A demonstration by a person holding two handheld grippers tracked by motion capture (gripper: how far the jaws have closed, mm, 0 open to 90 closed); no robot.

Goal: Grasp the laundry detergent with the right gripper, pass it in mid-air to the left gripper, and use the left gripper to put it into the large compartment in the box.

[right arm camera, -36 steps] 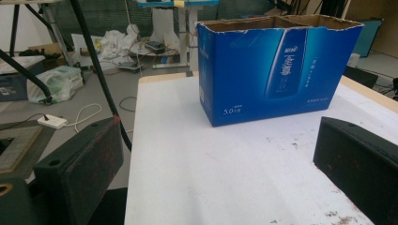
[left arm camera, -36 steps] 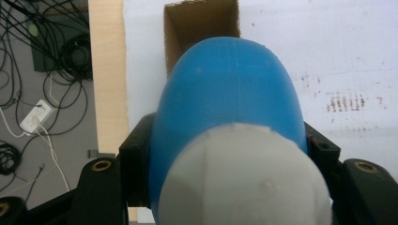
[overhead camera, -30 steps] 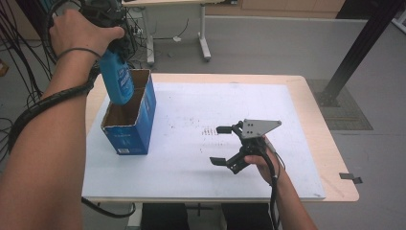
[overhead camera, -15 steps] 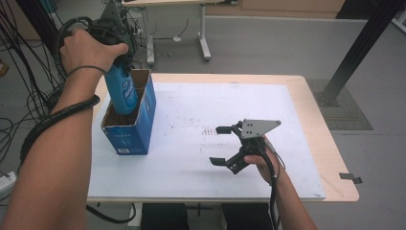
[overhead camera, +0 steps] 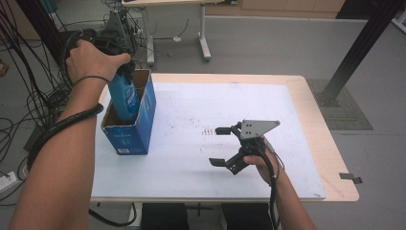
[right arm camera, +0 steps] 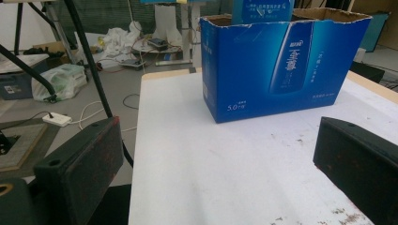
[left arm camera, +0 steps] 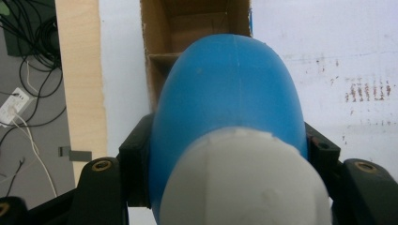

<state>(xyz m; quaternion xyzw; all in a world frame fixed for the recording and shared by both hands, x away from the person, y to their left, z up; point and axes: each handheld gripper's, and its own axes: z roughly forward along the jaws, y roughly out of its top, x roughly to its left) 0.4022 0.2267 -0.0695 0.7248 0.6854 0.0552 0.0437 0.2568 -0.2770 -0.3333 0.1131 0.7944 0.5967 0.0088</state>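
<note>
1. I take the open-topped blue cardboard box (overhead camera: 129, 125) as my landmark; it stands upright near the left edge of the white table sheet (overhead camera: 191, 172), its printed long side facing the middle of the table.

2. My left gripper (overhead camera: 115, 43) hangs above the far end of the box, and its jaws are clamped on the shoulders of a blue plastic bottle with a white cap (left arm camera: 230, 108). In the left gripper view the black jaws press both flanks of the bottle just below the cap, so I judge the hold firm.

3. The bottle hangs cap up, base down, and its lower part is already inside the mouth of the box (left arm camera: 197, 28). I hold it by the top so the jaws stay clear of the cardboard walls while the body goes in.

4. In the left gripper view I see a cardboard divider inside the box, beyond the bottle. I cannot tell whether the base has reached the floor of the box.

5. My right gripper (overhead camera: 225, 146) rests well to the right of the box, low over the sheet, jaws spread wide and holding nothing. I judge it parked there to keep out of the way.

6. In the right gripper view the bottle's label (right arm camera: 263, 10) shows above the rim of the box (right arm camera: 281, 70).

7. Next, I would lower straight down and release only once the bottle stands.
</note>
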